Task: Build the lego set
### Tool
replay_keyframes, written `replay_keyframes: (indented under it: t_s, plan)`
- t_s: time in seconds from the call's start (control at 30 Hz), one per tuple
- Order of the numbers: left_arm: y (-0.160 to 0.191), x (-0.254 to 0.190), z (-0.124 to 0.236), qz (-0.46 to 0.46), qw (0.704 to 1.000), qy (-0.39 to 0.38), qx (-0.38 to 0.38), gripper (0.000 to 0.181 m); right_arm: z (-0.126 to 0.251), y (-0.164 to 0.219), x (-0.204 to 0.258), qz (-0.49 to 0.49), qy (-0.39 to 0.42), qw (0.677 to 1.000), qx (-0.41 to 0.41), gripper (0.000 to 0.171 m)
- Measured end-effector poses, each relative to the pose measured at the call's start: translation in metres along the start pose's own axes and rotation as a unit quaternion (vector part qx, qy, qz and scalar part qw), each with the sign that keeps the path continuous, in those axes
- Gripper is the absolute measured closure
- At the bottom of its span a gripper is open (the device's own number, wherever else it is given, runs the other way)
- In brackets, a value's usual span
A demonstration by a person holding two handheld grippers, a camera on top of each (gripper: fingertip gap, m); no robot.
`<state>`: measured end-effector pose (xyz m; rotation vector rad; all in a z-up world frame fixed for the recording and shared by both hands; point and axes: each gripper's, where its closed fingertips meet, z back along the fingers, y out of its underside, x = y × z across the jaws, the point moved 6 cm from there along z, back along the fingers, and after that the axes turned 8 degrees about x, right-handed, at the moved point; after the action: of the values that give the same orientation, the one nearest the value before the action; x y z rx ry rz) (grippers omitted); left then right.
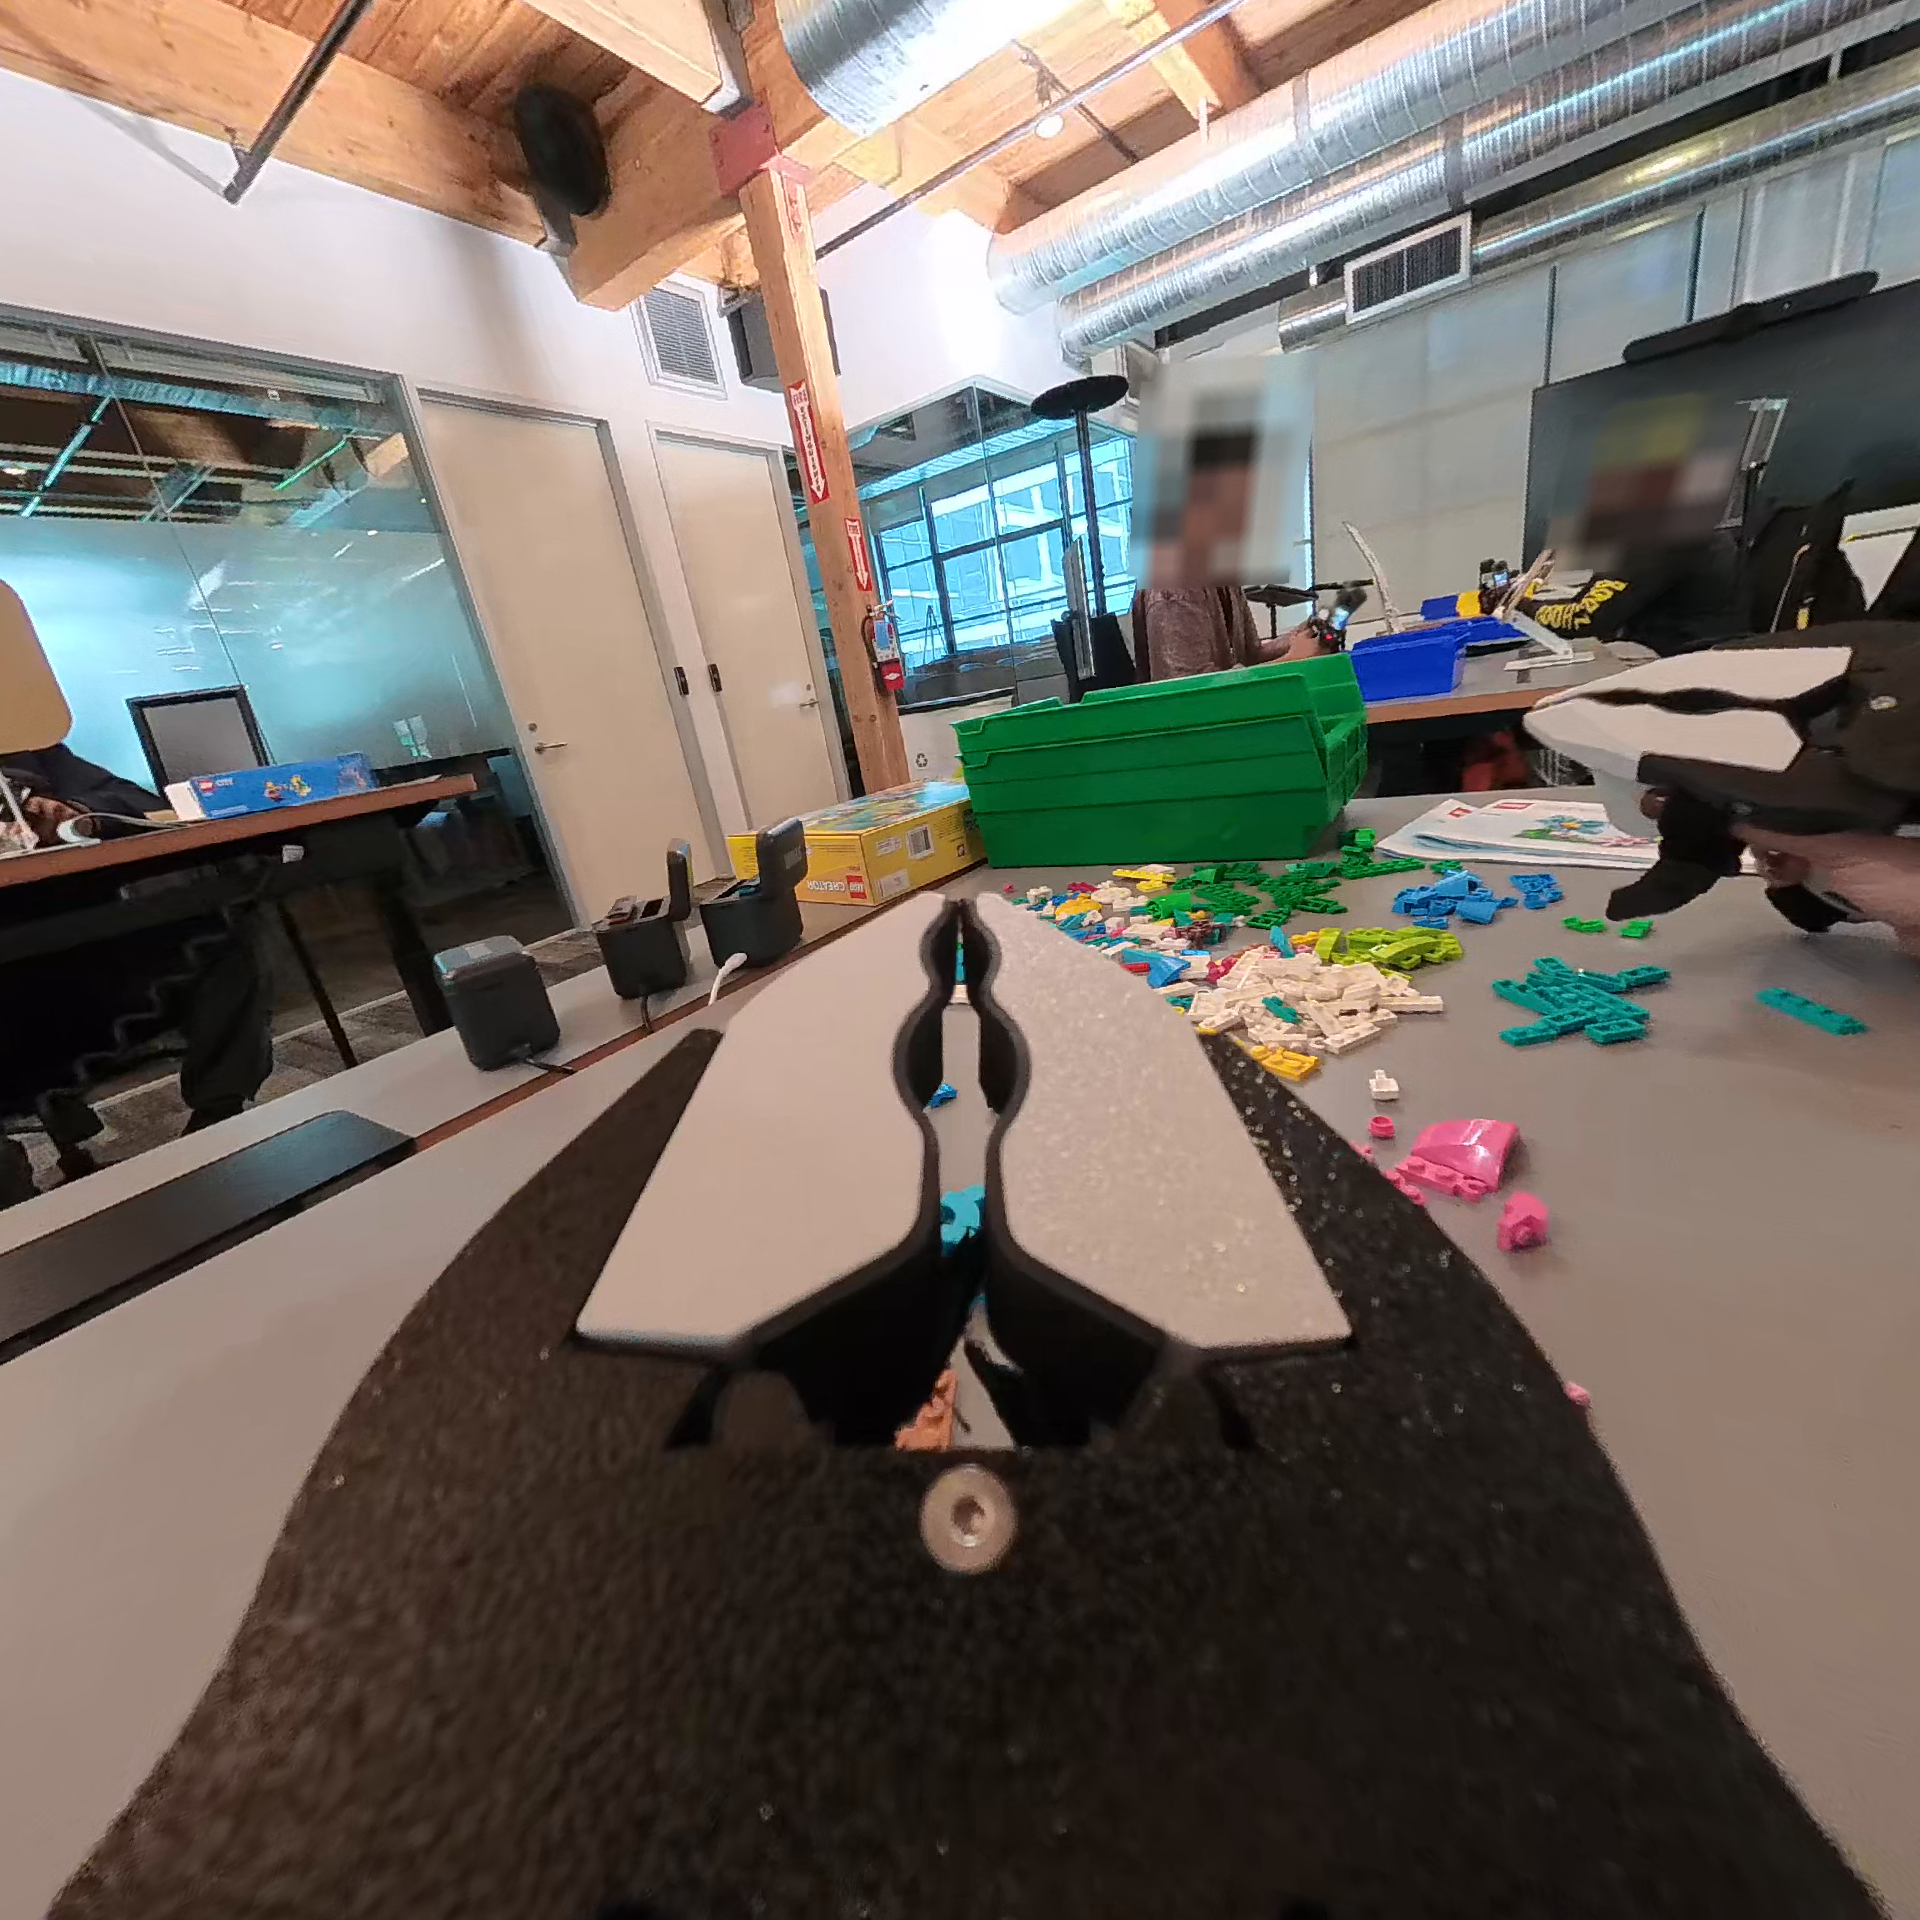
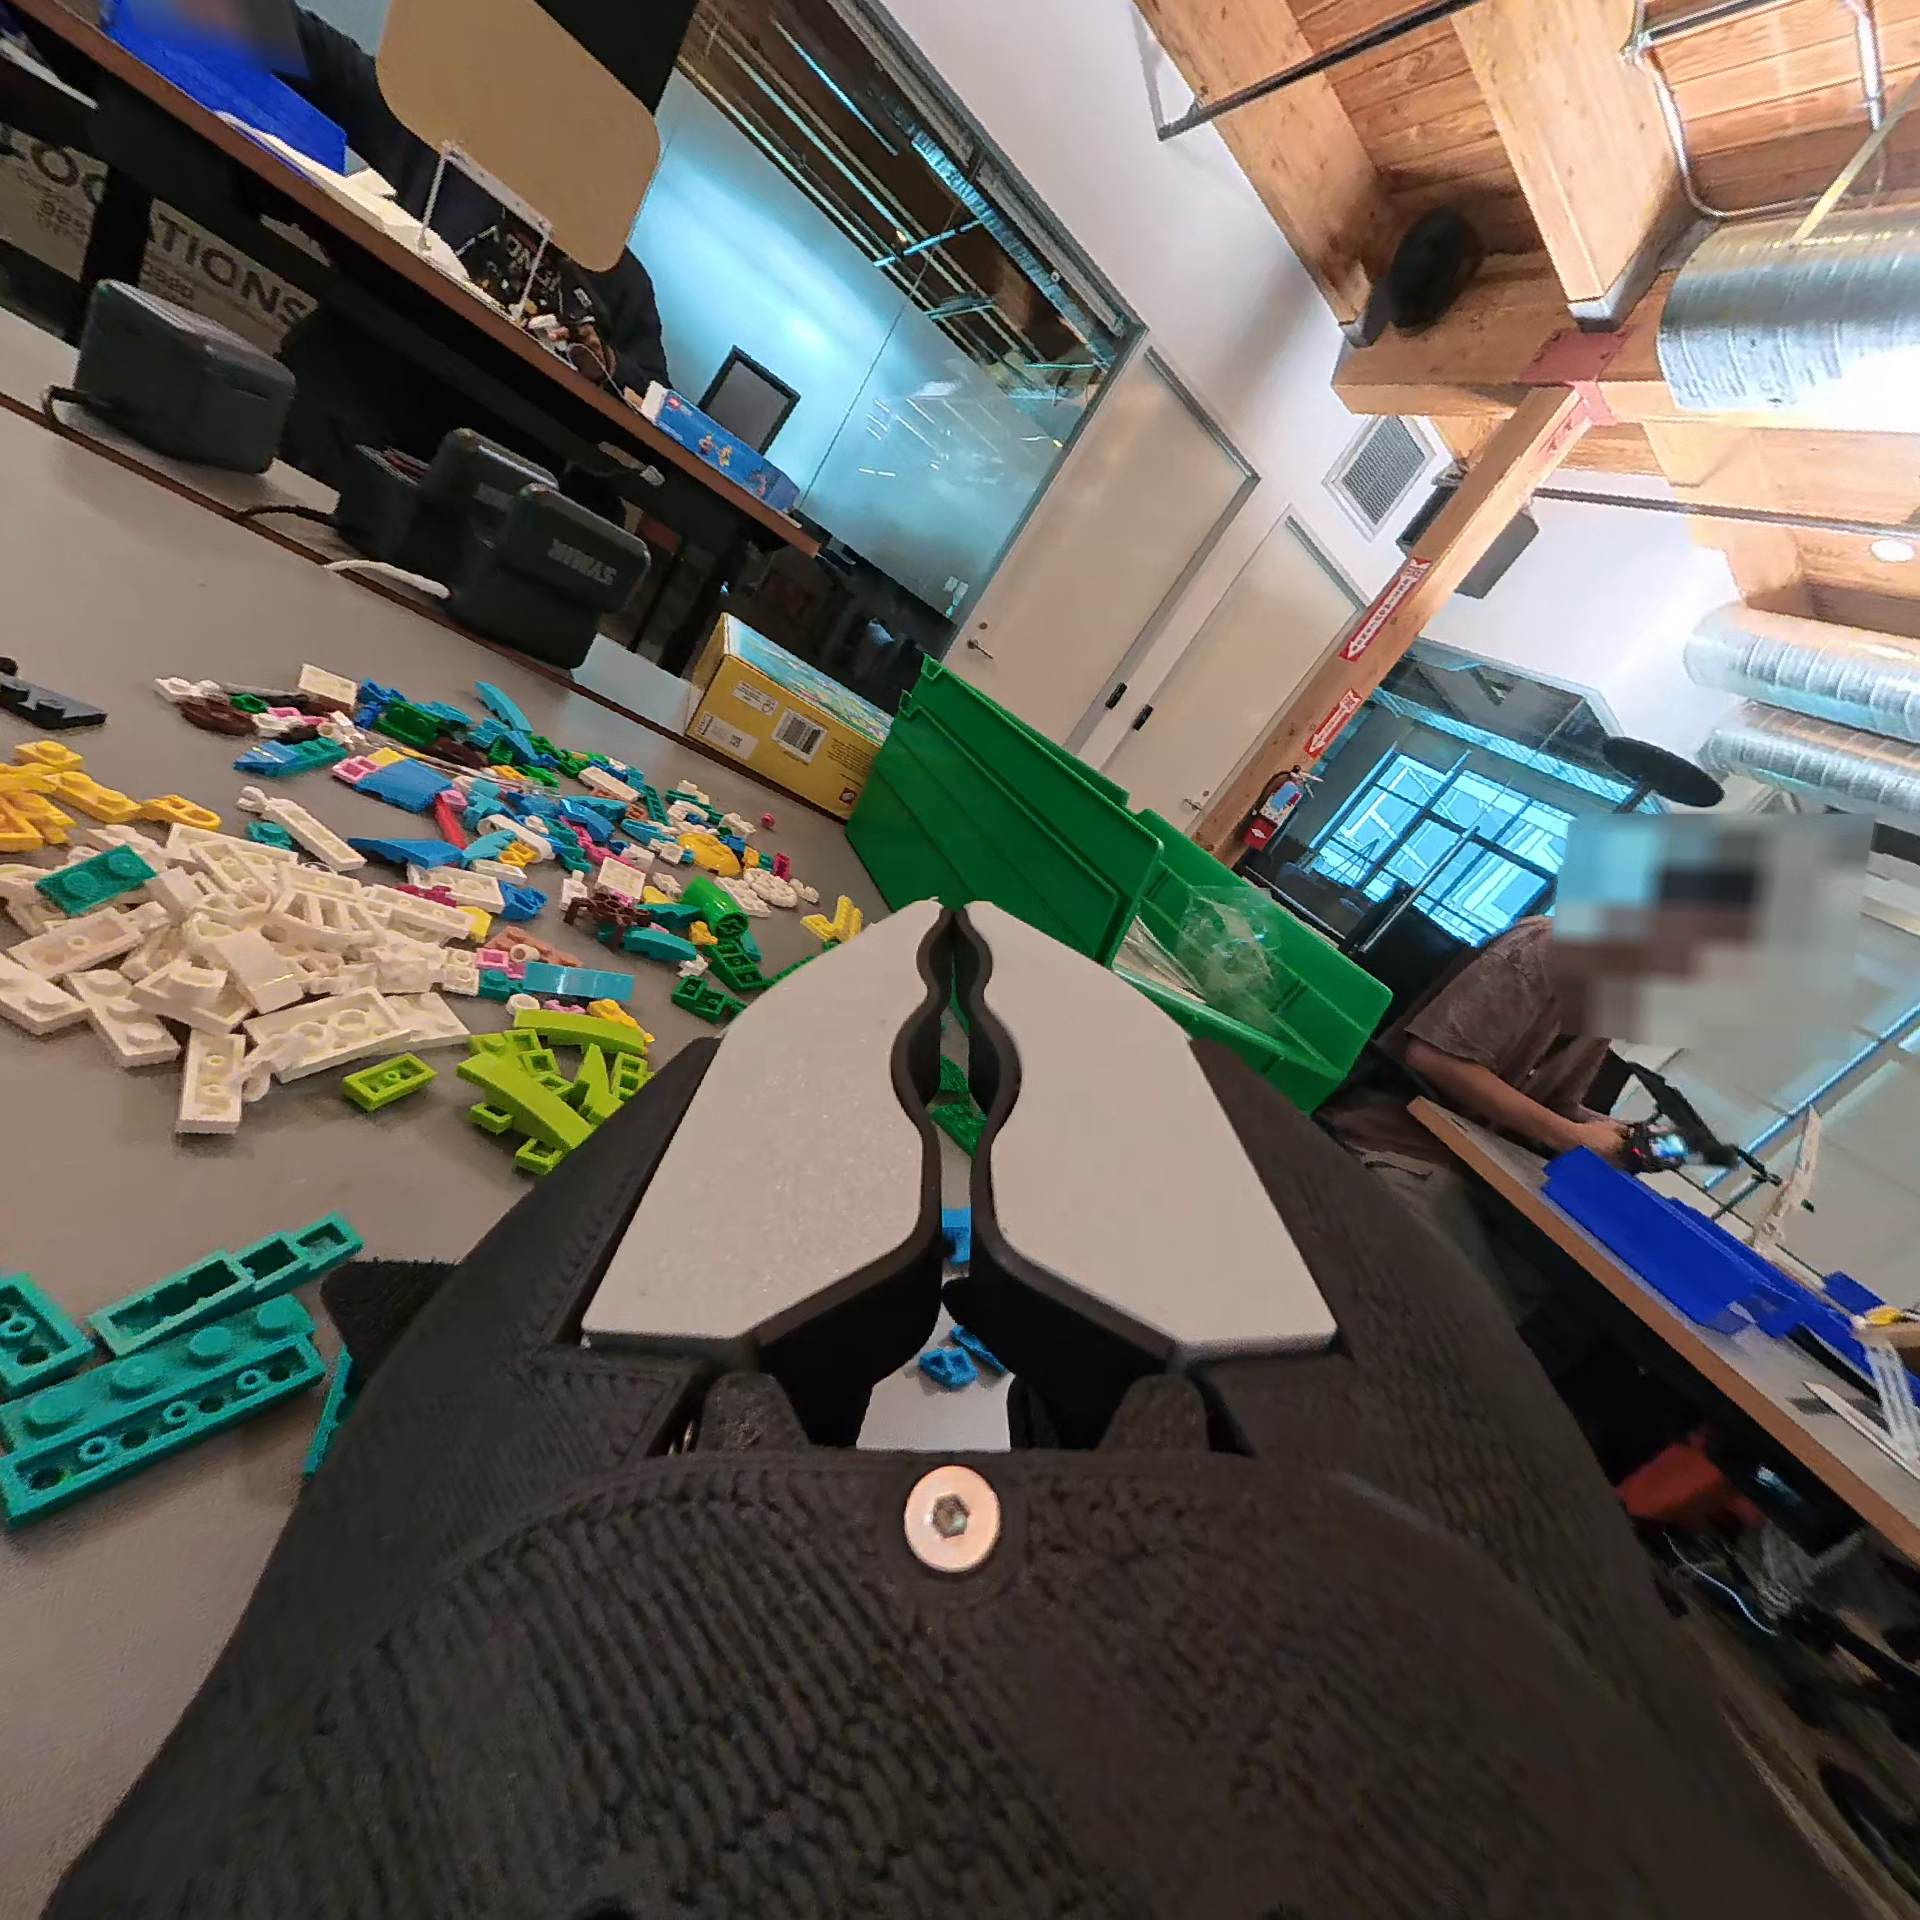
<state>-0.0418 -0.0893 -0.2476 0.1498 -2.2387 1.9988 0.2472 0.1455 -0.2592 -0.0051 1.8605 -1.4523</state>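
Note:
Loose lego pieces lie sorted by colour on the grey table (image 1: 1662,1299): a white pile (image 1: 1309,997) (image 2: 239,977), teal plates (image 1: 1579,1003) (image 2: 156,1371), lime pieces (image 1: 1387,945) (image 2: 561,1081), pink pieces (image 1: 1465,1158), blue pieces (image 1: 1449,899) and yellow pieces (image 2: 52,800). My left gripper (image 1: 964,909) is shut and empty, low over the table, left of the piles. My right gripper (image 2: 951,920) is shut and empty, tilted, above the table by the lime pieces. It also shows in the left wrist view (image 1: 1704,717), held in a hand at the right.
Stacked green bins (image 1: 1164,769) (image 2: 1039,883) stand at the table's back, a yellow set box (image 1: 862,847) (image 2: 779,717) beside them. An instruction booklet (image 1: 1517,831) lies back right. Black chargers (image 1: 691,925) (image 2: 499,540) sit along the left edge. People sit at other tables. Left tips to right tips: about 35 cm.

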Motion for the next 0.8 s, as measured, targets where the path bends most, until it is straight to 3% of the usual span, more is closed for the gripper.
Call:
replay_keyframes:
  t_s: [0.2, 0.8]
  plan:
    - [-0.0005, -0.0091, -0.0002, -0.032, 0.999, 0.013, 0.001, 0.181, 0.0006, -0.0006, 0.0005, -0.006, -0.007, 1.0, -0.006, 0.171]
    - [-0.0003, -0.003, 0.0012, -0.008, 1.0, 0.005, -0.001, 0.181, -0.0005, -0.0011, 0.0024, -0.011, -0.021, 1.0, -0.011, 0.171]
